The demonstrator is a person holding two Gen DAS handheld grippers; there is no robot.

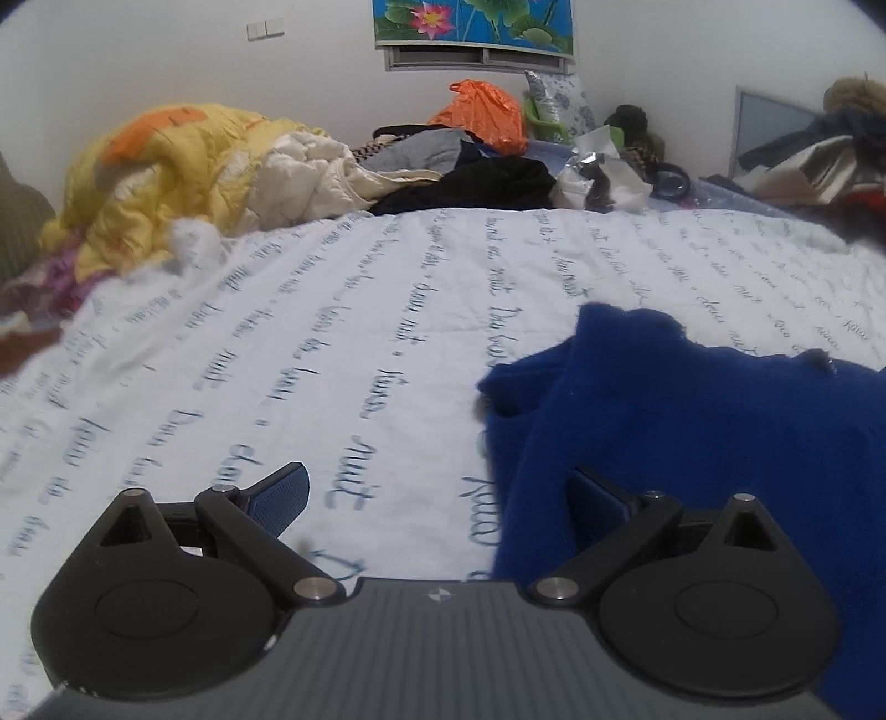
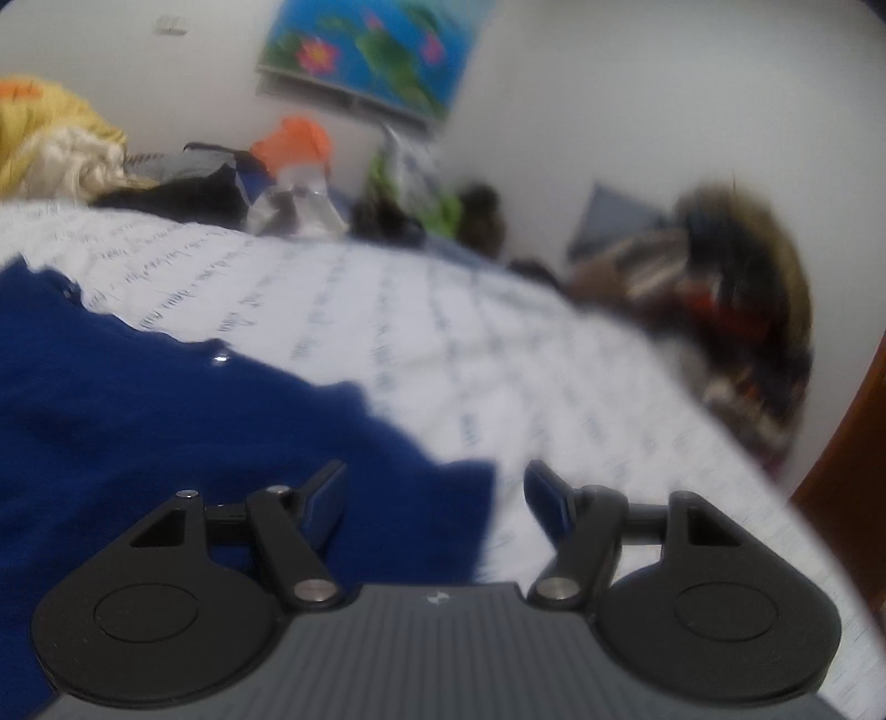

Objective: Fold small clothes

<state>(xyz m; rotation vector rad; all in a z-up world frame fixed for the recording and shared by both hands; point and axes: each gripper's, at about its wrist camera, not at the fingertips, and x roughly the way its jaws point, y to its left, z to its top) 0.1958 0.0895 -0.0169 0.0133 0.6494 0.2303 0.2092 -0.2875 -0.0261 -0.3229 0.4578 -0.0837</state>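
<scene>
A deep blue knitted garment [image 1: 692,432] lies spread on the white bedsheet with blue script [image 1: 332,332]. In the left wrist view it fills the right side. My left gripper [image 1: 440,493] is open wide at its left edge, with the right finger [image 1: 598,493] over the blue knit and the left finger [image 1: 282,495] over bare sheet. In the blurred right wrist view the same garment [image 2: 166,415] fills the left side. My right gripper [image 2: 437,498] is open over its right corner, left finger [image 2: 326,498] above the knit, right finger [image 2: 548,498] above the sheet. Neither gripper's pads press on the cloth.
At the far side of the bed lie a yellow and cream quilt [image 1: 183,183], dark clothes [image 1: 470,183], an orange bag [image 1: 482,111] and crumpled plastic [image 1: 598,171]. More clutter is heaped at the right [image 2: 731,299]. A flower poster [image 1: 476,22] hangs on the wall.
</scene>
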